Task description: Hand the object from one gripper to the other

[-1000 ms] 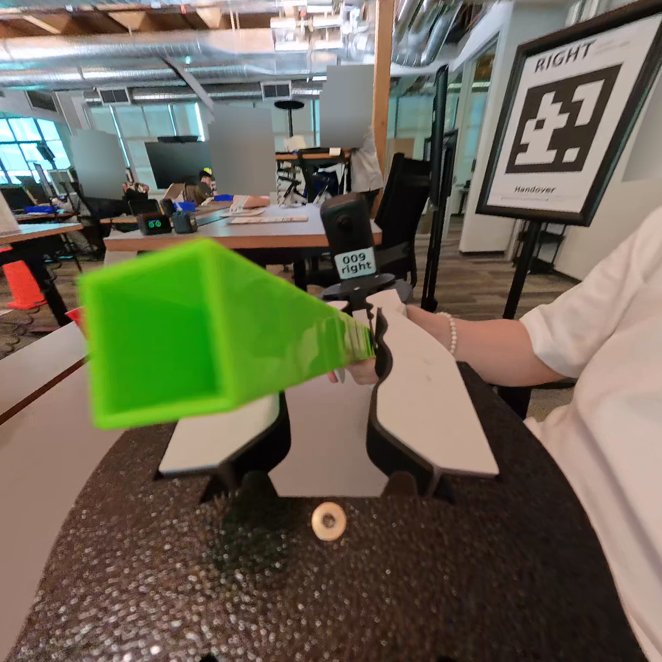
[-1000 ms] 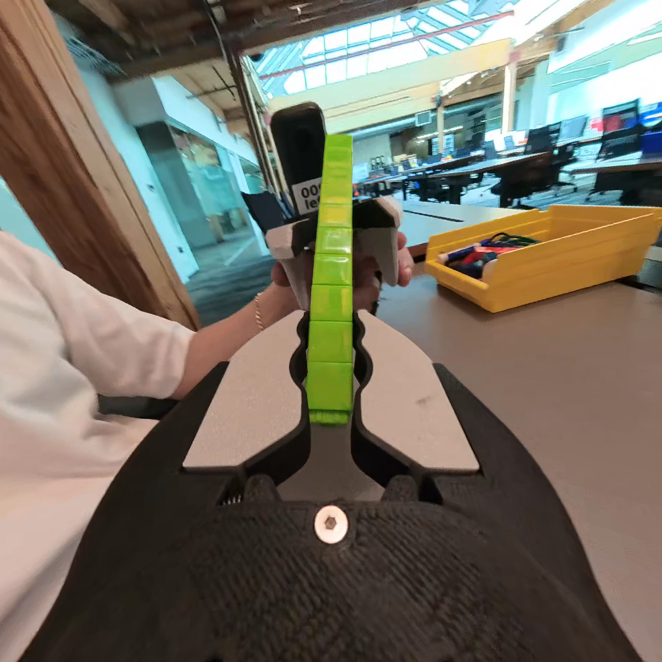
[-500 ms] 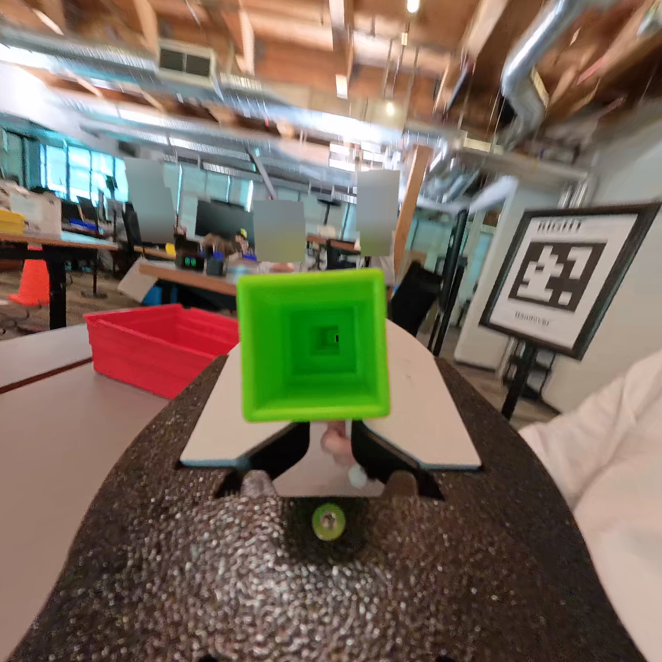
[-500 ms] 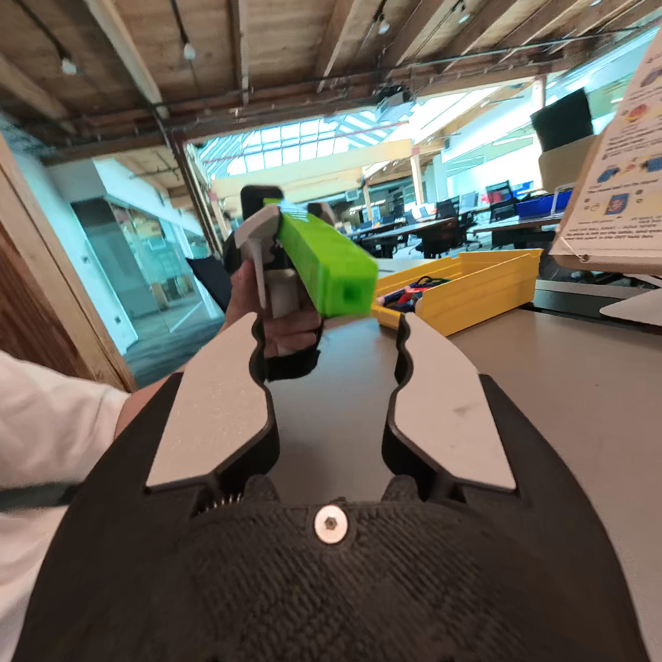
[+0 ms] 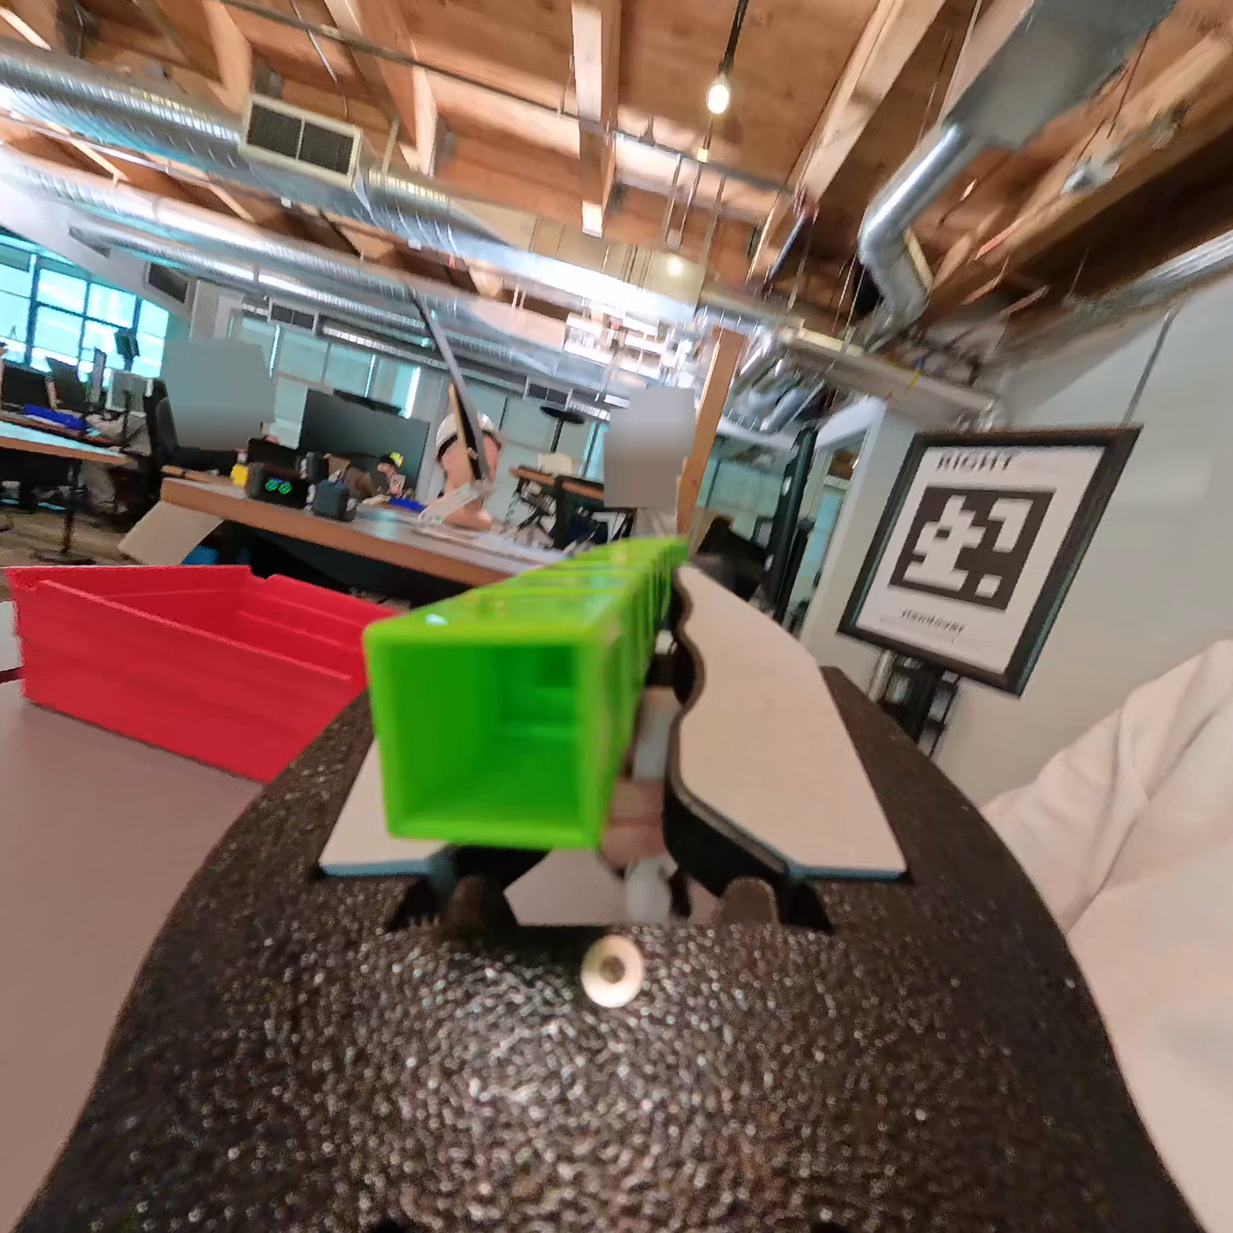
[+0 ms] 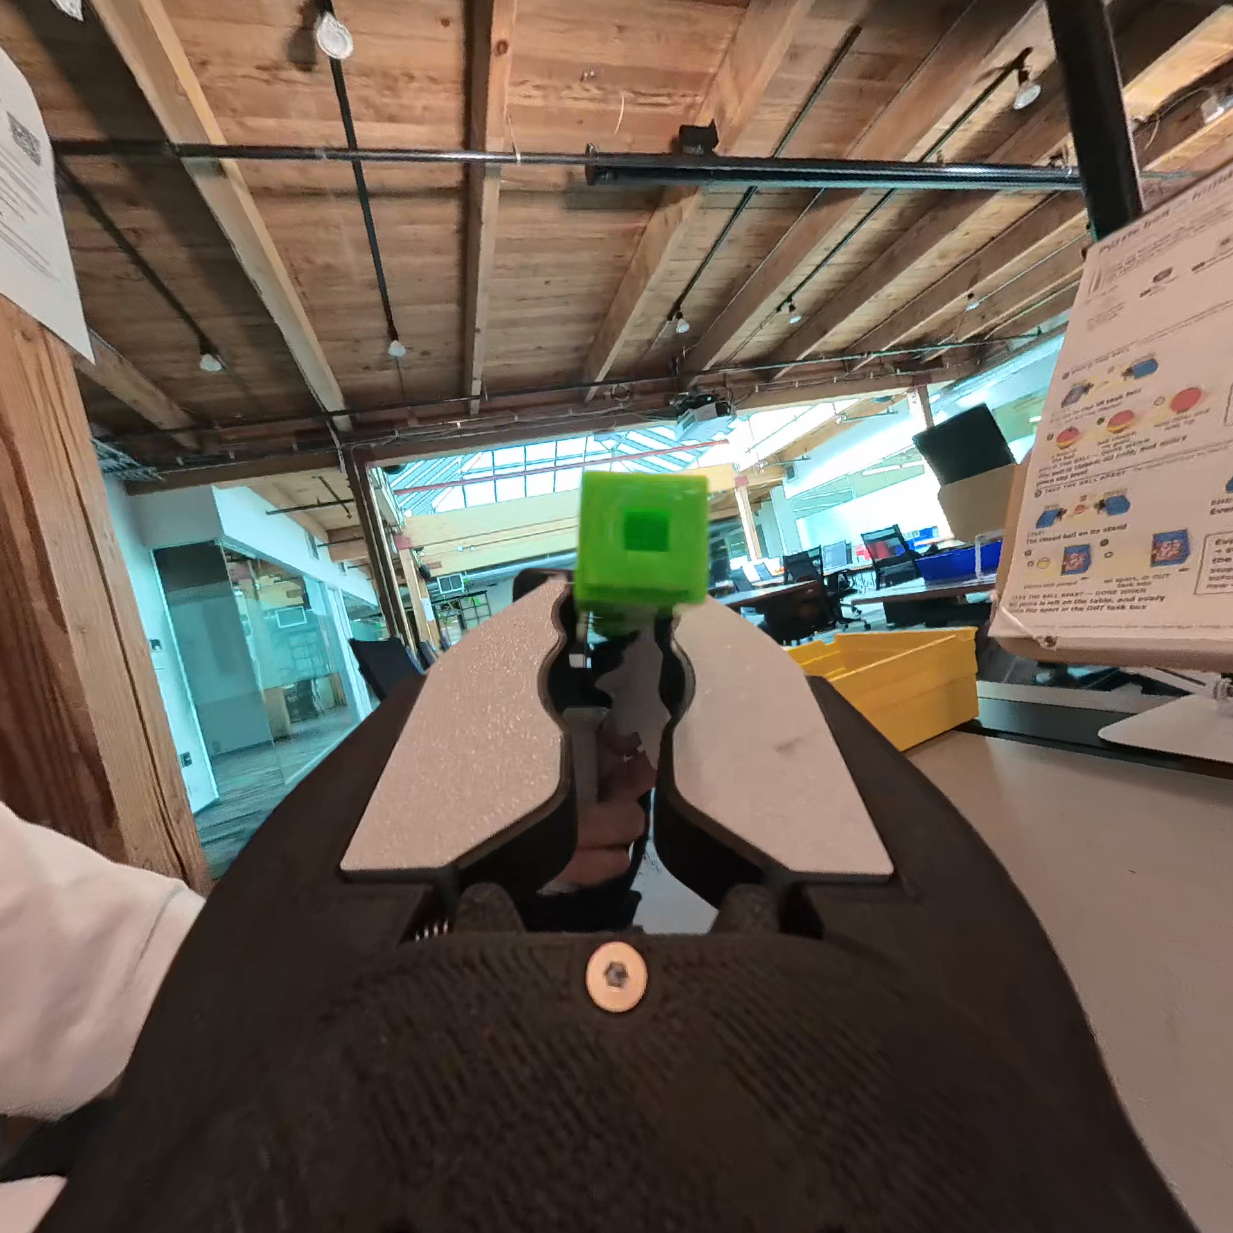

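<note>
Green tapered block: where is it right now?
The green tapered block sits between the left gripper's fingers, wide end toward that camera; right wrist view shows its narrow end above the right gripper.

- Above me runs a ceiling of bare timber joists (image 6: pixel 480 280) with silver ribbed ducts (image 5: pixel 167 127) and small hanging bulbs.
- Long brown wooden desks (image 5: pixel 373 534) with dark monitors stand before tall windows (image 5: pixel 80 320) (daylight, bluish).
- A black-framed white sign on a stand (image 5: pixel 981 554) is against the pale wall.
- A glass-walled room (image 6: pixel 240 667) lies behind a wooden post (image 6: pixel 60 600).
</note>
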`<move>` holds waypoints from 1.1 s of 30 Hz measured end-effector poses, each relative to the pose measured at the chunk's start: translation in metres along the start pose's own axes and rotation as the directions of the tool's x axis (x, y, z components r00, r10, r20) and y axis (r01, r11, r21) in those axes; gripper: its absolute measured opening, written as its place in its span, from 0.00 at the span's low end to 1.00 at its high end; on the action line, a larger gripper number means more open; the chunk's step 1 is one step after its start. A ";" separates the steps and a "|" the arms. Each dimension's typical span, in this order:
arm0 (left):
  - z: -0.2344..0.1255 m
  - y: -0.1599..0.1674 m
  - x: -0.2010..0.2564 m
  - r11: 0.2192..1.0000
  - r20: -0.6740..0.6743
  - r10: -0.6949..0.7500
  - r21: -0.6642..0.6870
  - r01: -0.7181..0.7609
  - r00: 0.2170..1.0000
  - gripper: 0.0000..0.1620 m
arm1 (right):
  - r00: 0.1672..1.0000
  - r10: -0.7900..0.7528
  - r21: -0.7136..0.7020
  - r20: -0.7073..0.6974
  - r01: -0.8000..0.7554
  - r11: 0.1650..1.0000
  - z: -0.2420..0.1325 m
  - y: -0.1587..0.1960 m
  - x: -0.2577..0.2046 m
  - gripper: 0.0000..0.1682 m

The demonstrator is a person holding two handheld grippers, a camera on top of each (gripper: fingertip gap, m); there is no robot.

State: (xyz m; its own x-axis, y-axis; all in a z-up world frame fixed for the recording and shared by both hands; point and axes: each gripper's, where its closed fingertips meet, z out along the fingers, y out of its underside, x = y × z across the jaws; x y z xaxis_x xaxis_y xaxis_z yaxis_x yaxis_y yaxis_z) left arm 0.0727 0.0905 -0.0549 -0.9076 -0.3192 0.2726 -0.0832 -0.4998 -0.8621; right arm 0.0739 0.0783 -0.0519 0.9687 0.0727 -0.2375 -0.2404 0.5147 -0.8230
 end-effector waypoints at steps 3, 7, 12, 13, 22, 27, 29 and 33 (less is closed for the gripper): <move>-0.010 0.010 -0.010 0.983 0.030 0.127 -0.136 -0.122 0.991 0.32 | 1.000 -0.019 0.006 -0.020 0.019 1.000 -0.006 -0.025 0.003 0.13; -0.031 0.021 -0.024 0.896 0.035 0.308 -0.347 -0.277 0.951 0.37 | 0.995 -0.098 -0.140 -0.028 0.093 0.986 -0.017 -0.041 0.006 0.13; -0.038 0.026 -0.014 0.817 -0.033 0.371 -0.463 -0.343 0.928 0.39 | 0.983 -0.181 -0.437 0.035 0.178 0.882 -0.027 -0.009 0.006 0.13; -0.037 0.030 -0.009 0.814 -0.057 0.352 -0.475 -0.335 0.934 0.37 | 0.981 -0.184 -0.480 0.060 0.190 0.857 -0.028 0.000 0.003 0.13; -0.036 0.080 -0.003 0.706 -0.203 0.318 -0.602 -0.374 0.926 0.15 | 0.969 -0.194 -0.578 0.155 0.248 0.777 -0.025 0.029 -0.013 0.13; -0.027 0.074 -0.016 0.804 -0.120 0.288 -0.509 -0.308 0.950 0.14 | 0.907 -0.414 -0.538 0.074 0.386 0.749 -0.016 0.026 0.003 0.22; -0.021 0.056 -0.018 0.891 -0.063 0.229 -0.389 -0.235 0.971 0.14 | 0.893 -0.442 -0.589 0.086 0.403 0.700 -0.020 0.037 0.008 0.25; -0.018 0.012 -0.020 0.987 0.013 0.104 -0.123 -0.102 0.995 0.13 | 0.917 -0.392 -0.590 0.077 0.359 0.723 -0.015 0.054 0.008 0.26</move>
State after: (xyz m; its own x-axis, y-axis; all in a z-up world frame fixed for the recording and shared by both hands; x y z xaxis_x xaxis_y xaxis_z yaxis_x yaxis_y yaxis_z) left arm 0.0825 0.1052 -0.0786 -0.9059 -0.3799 0.1871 -0.0407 -0.3616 -0.9315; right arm 0.0678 0.0937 -0.1056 0.9871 -0.0693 0.1447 0.1369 -0.1058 -0.9849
